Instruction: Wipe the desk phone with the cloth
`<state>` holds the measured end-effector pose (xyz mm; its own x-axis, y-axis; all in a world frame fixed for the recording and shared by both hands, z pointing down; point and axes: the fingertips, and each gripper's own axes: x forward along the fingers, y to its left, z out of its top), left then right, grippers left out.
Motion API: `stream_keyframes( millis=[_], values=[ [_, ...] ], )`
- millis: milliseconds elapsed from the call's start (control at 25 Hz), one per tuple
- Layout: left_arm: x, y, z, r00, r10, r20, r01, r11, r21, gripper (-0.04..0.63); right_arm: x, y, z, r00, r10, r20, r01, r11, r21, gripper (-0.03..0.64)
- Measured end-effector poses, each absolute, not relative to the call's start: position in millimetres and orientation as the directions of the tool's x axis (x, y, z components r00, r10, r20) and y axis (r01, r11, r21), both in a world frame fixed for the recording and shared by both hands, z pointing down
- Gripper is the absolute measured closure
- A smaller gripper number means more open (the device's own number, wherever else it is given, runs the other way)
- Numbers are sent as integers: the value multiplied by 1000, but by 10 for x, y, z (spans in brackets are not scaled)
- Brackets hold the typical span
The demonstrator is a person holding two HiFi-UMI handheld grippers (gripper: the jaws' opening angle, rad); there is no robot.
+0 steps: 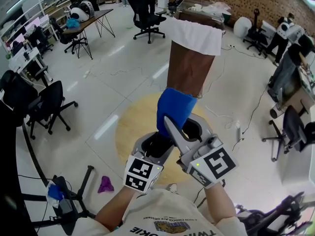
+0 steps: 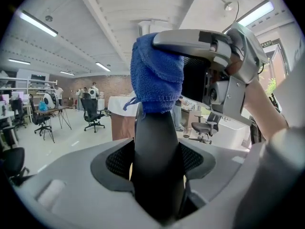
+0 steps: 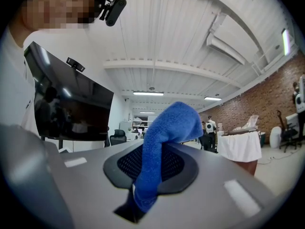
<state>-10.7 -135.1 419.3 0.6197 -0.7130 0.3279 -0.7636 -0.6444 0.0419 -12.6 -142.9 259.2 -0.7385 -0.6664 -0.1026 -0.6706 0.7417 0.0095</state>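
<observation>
Held both hand-held grippers up close in front of the chest, above the pale floor (image 1: 123,82) and its yellow circle (image 1: 130,132). Gripped the phone's black handset (image 2: 157,128) in the left hand-held gripper (image 1: 157,142), jaws standing wide and pressed against either flank, the handset running straight out between them. Pinched the blue cloth (image 1: 176,107) in the right hand-held gripper (image 3: 157,163), jaws brought together on a fold, the rest bulging up past the tips. Had that cloth draped over the handset's far end, covering it like a cap, with the right hand-held gripper crossing in from the right and one grey jaw lying over the top of the bundle. Showed a brown table (image 1: 189,68) under a white cover (image 1: 197,36) beyond, office chairs (image 1: 145,11) around, and a purple scrap (image 1: 105,184) down on the floor.
</observation>
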Motion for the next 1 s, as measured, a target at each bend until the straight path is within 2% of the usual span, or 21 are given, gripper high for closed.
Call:
stream_keyframes(
  millis=[1000],
  values=[
    [-163, -1255, 4139, 640, -702, 313, -755, -651, 84, 330, 389, -2027, 2417, -629, -765, -139, -777, 622, 100, 555]
  ],
)
